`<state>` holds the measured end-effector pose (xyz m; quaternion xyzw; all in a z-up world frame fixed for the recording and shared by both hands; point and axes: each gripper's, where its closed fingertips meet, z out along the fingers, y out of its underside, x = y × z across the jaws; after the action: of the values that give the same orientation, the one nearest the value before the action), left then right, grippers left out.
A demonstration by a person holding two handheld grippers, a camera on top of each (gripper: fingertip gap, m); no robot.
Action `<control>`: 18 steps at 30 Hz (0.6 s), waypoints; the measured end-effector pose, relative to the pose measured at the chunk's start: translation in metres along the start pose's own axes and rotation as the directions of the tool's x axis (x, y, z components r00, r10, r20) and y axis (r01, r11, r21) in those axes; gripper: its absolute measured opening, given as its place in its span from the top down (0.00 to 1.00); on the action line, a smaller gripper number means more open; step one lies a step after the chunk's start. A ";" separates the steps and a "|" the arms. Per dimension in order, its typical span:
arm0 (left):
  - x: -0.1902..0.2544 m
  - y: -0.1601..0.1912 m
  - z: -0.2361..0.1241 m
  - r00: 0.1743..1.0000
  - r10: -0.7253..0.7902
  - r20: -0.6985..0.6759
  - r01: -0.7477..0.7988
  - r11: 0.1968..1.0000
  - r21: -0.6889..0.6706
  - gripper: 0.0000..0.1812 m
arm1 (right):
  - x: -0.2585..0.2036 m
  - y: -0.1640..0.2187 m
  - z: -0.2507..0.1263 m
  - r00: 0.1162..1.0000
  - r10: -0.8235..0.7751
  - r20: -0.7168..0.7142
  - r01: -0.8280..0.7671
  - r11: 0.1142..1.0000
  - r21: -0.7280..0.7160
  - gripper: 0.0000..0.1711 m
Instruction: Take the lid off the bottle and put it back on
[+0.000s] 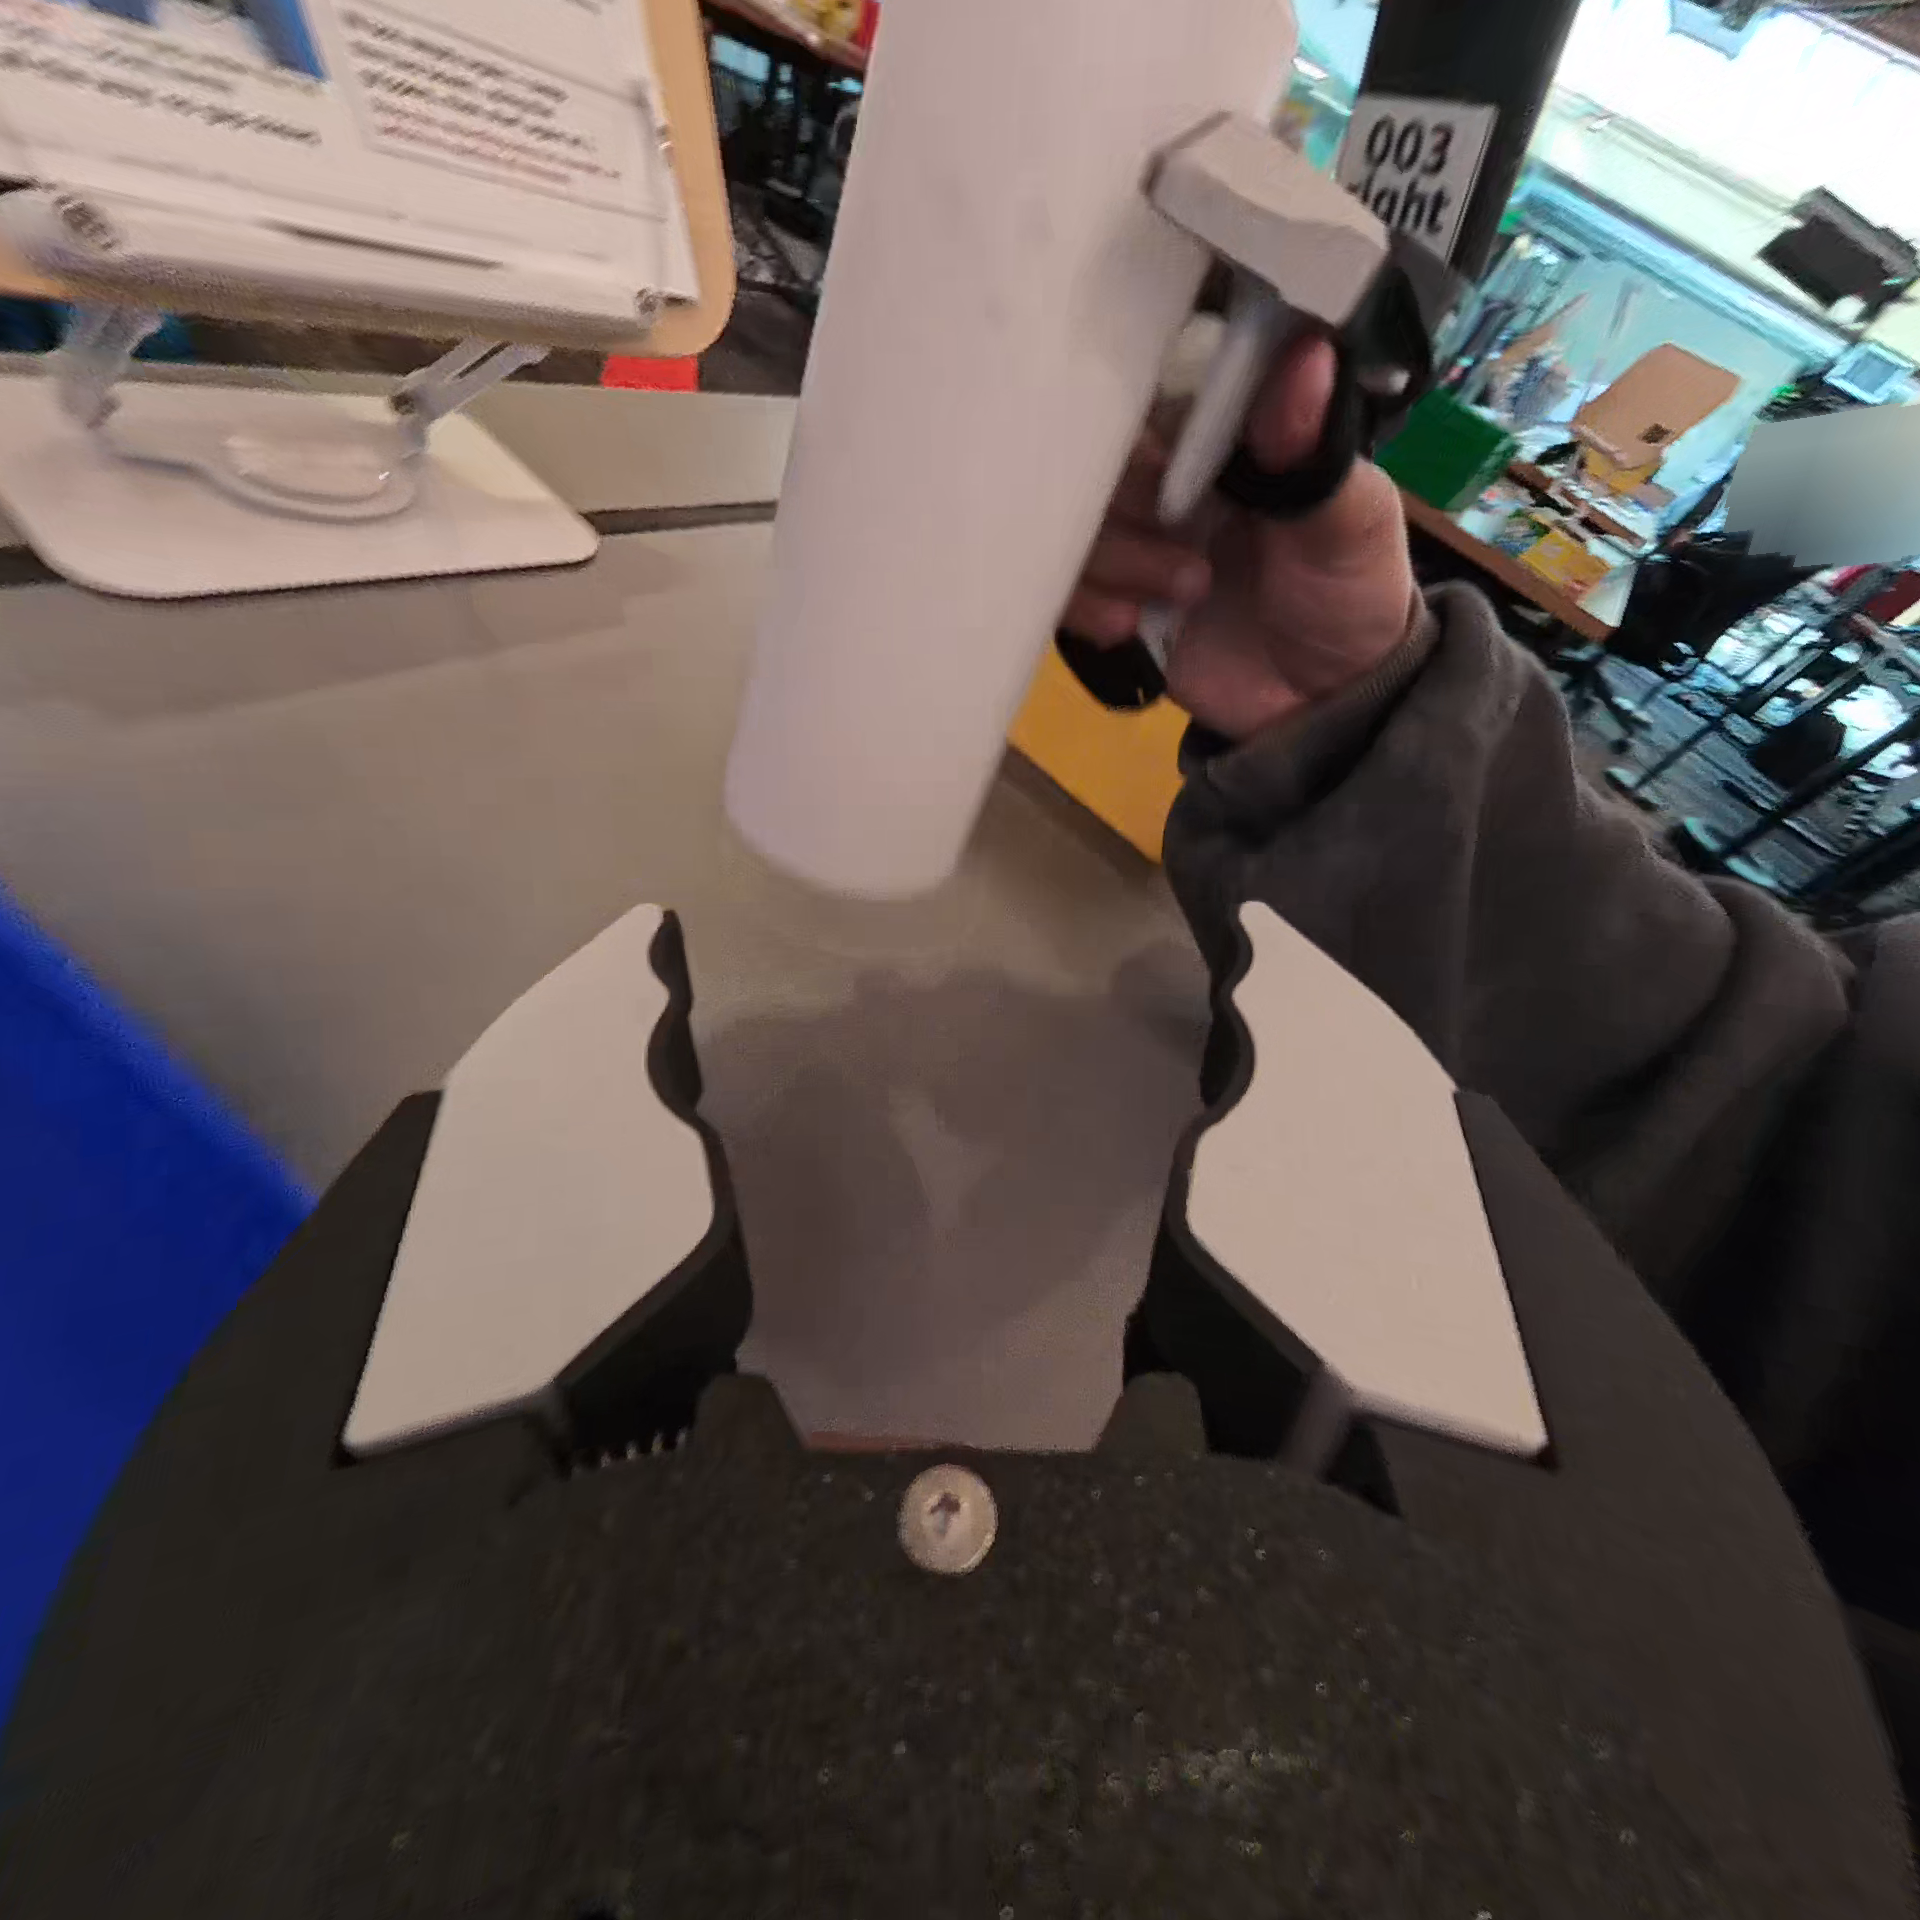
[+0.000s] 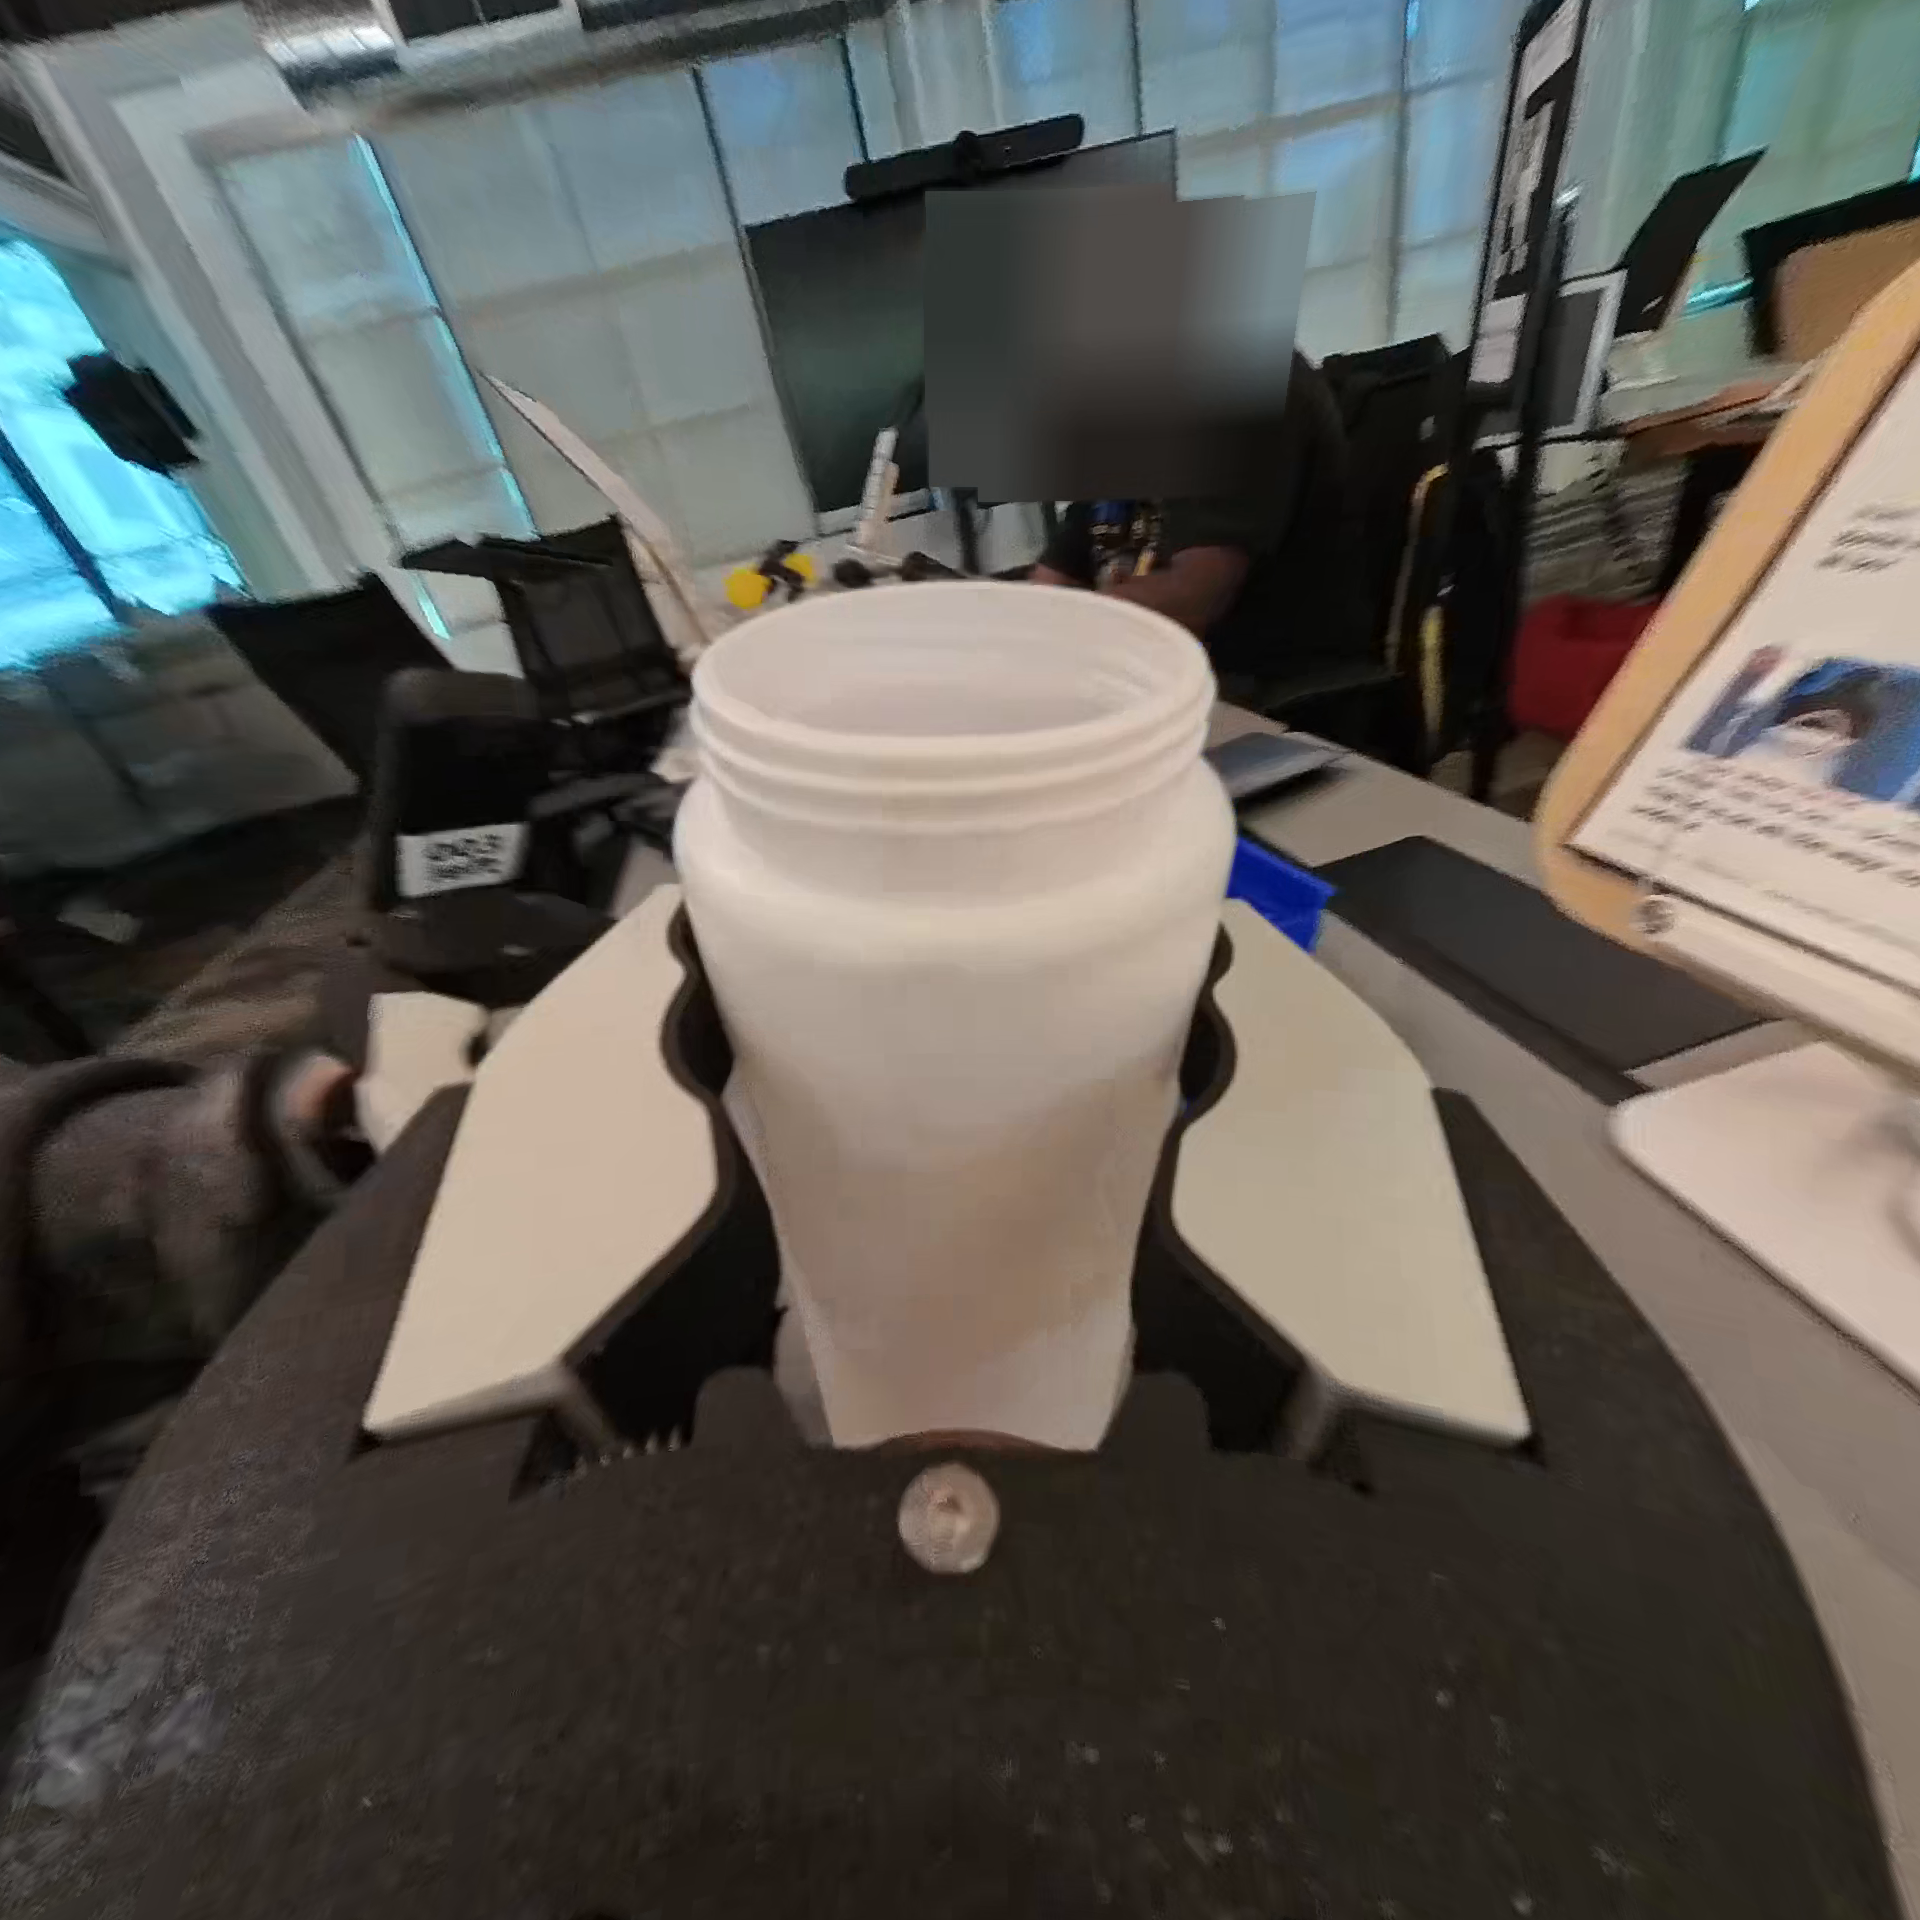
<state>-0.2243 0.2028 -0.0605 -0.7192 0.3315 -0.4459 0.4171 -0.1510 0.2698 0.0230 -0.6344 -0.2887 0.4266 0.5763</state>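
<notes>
My right gripper (image 2: 951, 920) is shut on the body of a white plastic bottle (image 2: 951, 1039). The bottle's threaded mouth (image 2: 951, 675) is open, with no lid on it. No lid shows in either view. In the left wrist view the same bottle (image 1: 987, 416) hangs tilted above the grey table (image 1: 312, 831), clamped by the right gripper's fingers (image 1: 1268, 218), with a hand (image 1: 1288, 592) behind them. My left gripper (image 1: 951, 920) is open and empty, low over the table, just below and in front of the bottle's base.
A document stand (image 1: 312, 156) on a white base (image 1: 291, 488) stands at the back left of the table; it also shows in the right wrist view (image 2: 1766, 727). A blue object (image 1: 104, 1195) lies close on the left. A dark sleeve (image 1: 1558, 987) is on the right.
</notes>
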 end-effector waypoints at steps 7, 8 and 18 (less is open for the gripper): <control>0.027 0.098 -0.069 0.992 -0.010 0.125 0.016 0.999 -0.047 0.50 | 0.069 0.040 0.003 0.968 -0.207 -0.145 0.192 0.975 -0.109 0.49; 0.031 0.109 -0.076 0.991 -0.001 0.134 0.010 0.998 -0.069 0.50 | 0.077 0.050 0.007 0.963 -0.219 -0.159 0.199 0.971 -0.132 0.49; 0.019 0.115 -0.104 0.970 0.052 0.237 -0.059 0.998 0.020 0.51 | 0.088 0.075 0.012 0.979 -0.181 -0.089 0.177 0.983 -0.057 0.49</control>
<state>-0.3243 0.1050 -0.1303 -0.7520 0.2933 -0.3496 0.4756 -0.1291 0.3385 -0.0684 -0.6389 -0.3276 0.3357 0.6097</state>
